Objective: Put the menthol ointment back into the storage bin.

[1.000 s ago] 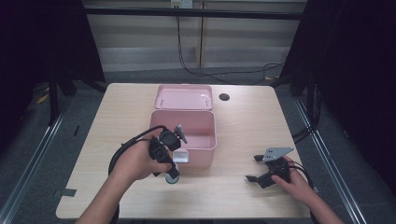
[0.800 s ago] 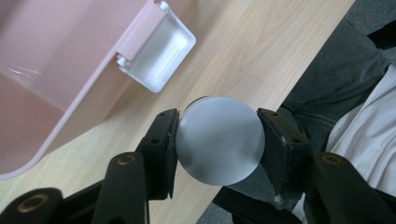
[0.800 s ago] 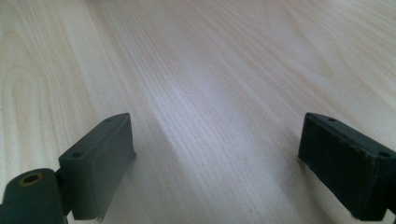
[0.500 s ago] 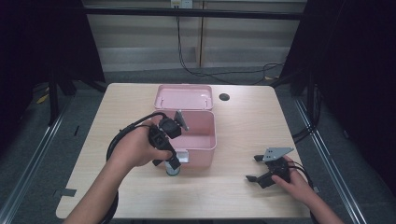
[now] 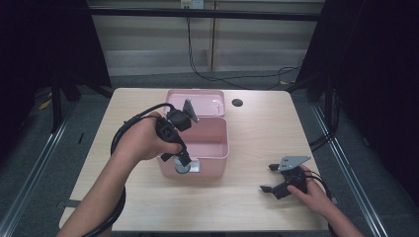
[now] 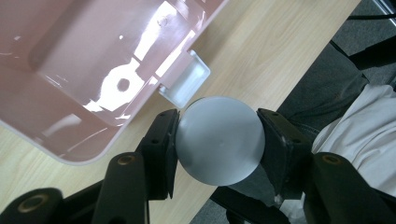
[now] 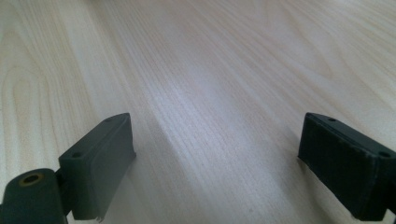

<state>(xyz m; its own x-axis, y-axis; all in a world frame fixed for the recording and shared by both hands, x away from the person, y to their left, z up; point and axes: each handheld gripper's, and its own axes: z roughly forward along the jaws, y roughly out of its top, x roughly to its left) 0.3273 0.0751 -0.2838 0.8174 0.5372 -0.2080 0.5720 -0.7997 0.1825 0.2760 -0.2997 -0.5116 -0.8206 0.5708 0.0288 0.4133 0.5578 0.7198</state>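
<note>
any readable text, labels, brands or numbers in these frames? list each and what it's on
None readable.
Pink box: plain, no lettering in the high view or the left gripper view.
Grey ball held in the left gripper: unmarked.
Right gripper and table: no print.

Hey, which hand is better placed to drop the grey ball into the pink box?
Left. Its claw already grips the grey ball right at the pink box front rim. The right claw rests open on the table, apart from the box.
</note>
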